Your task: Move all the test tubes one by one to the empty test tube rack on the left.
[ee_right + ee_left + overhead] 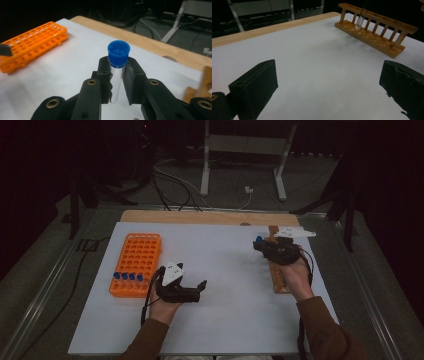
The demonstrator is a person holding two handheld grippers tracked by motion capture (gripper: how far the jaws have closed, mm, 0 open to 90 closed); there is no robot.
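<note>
My right gripper is shut on a clear test tube with a blue cap, held upright above the white sheet beside the wooden rack. The tube's blue cap sticks up over the jaws. In the left gripper view the tube's clear lower end hangs in front of the wooden rack. My left gripper stands open over the sheet near the front, right of the orange rack, with nothing between its jaws. Several blue-capped tubes stand in the orange rack's front row.
A white sheet covers the wooden table. The orange rack lies far left in the right gripper view. Cables and a metal stand sit on the floor beyond the table.
</note>
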